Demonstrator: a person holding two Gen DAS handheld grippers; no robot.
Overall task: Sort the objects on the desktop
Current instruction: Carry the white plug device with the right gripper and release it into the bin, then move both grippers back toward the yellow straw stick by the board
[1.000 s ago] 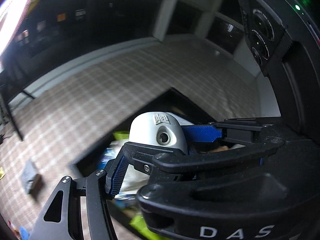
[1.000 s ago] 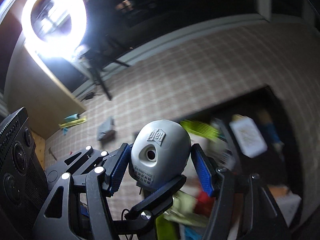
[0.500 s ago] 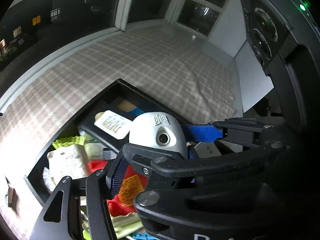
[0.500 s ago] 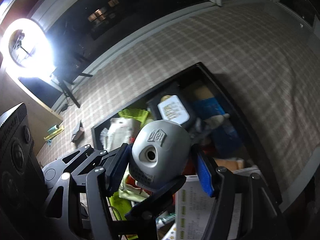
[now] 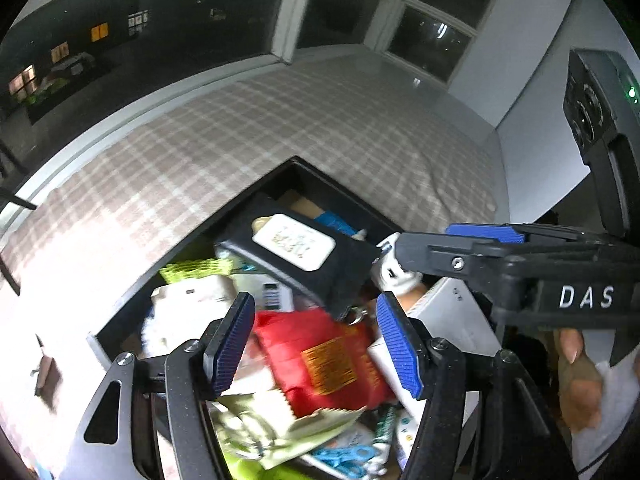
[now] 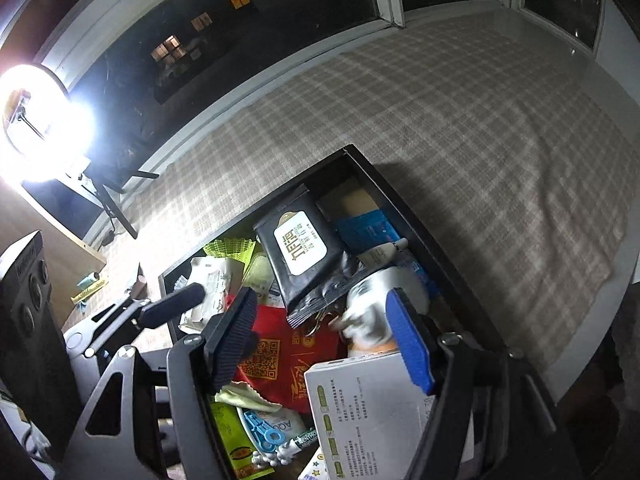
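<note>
Checked cloth [image 6: 460,120] covers the table, and one black tray [image 6: 452,252] sits on it, full of things. One black wipes pack [image 6: 304,248] lies on top, beside one red packet [image 6: 280,360] and one white box [image 6: 368,408]. One grey pencil sharpener [image 6: 376,304] lies blurry in the tray. Both the left gripper [image 5: 316,344] and the right gripper [image 6: 324,336] hang over the tray, fingers wide apart, holding nothing.

Contents count: one black tray [image 6: 400,196]; one black wipes pack [image 6: 304,252] with a white label; one red packet [image 6: 280,364]; one white booklet [image 6: 368,412]; one blurred grey-white rounded object [image 6: 380,304]; one green mesh item [image 6: 230,248]; one blue box [image 6: 368,232].
</note>
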